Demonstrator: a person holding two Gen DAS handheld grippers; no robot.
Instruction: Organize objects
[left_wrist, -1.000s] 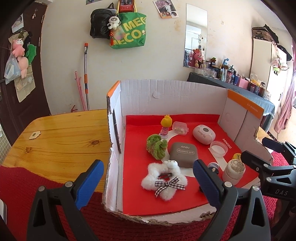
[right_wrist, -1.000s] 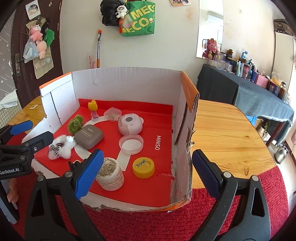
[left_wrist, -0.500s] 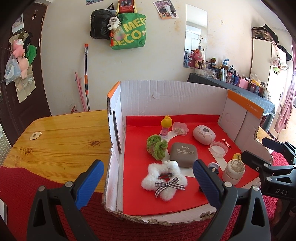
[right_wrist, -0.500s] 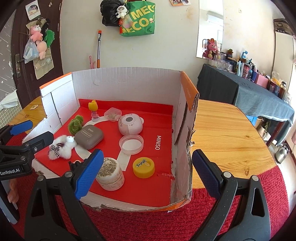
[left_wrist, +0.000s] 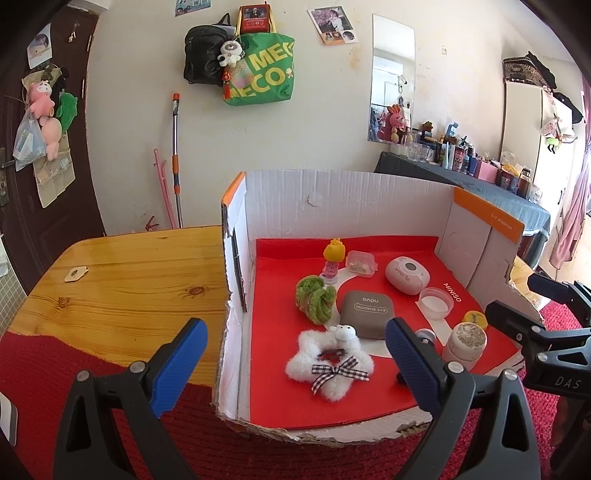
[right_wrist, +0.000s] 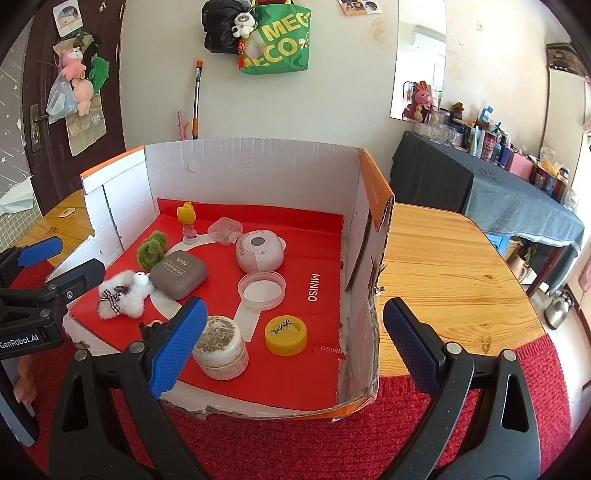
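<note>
An open cardboard box with a red floor holds several small things: a white furry star clip, a grey eye-shadow case, a green scrunchie, a yellow-headed figurine, a pink-white round case, a clear lid, a yellow tin and a white jar. My left gripper is open and empty, held in front of the box's left front corner. My right gripper is open and empty, in front of the box's right wall.
The box stands on a wooden table with a red knitted mat under its front. A small tag lies on the wood at left. A dark-clothed side table crowded with bottles stands at the right.
</note>
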